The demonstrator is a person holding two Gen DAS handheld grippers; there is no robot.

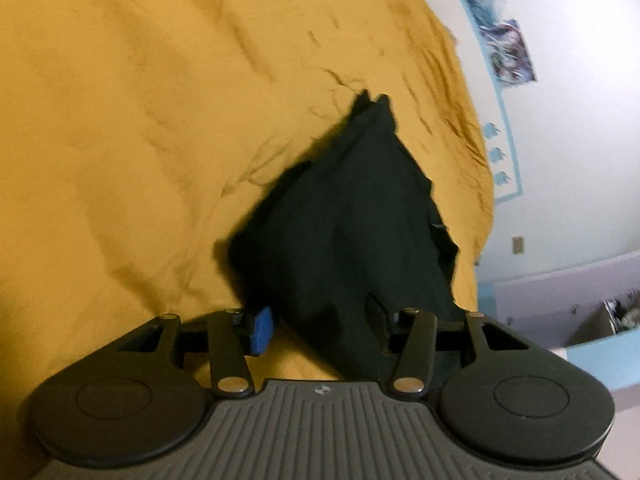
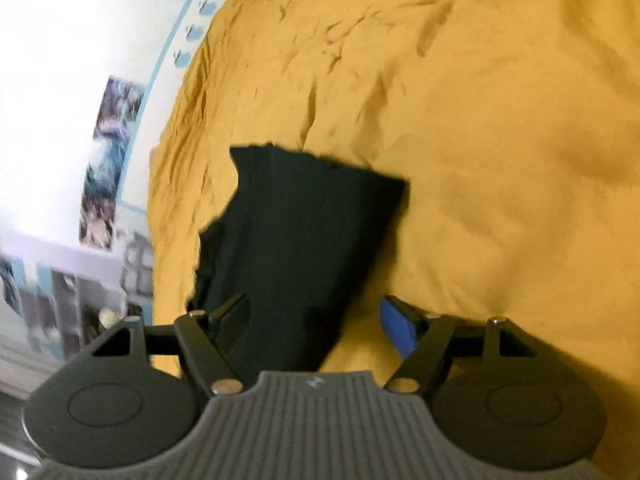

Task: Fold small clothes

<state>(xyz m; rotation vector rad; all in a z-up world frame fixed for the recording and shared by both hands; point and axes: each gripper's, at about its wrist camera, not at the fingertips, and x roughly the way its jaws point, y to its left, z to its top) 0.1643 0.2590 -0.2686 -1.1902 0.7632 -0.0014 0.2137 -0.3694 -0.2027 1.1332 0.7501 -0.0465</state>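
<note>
Partway folded, by the look of it: dark garment (image 1: 348, 220) bunched on the yellow bedspread (image 1: 140, 120) just ahead of left gripper (image 1: 320, 324) and right gripper (image 2: 316, 320) (both spread wide, gripping nothing), final folds apparently left.

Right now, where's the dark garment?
The dark garment lies on the yellow bedspread near its wall-side edge, just ahead of the open left gripper and right gripper.

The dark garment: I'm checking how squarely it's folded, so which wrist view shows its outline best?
The right wrist view: the dark garment shows its straight far edge and a clean corner on the yellow bedspread. The left wrist view shows the dark garment as a blurred, foreshortened wedge.
</note>
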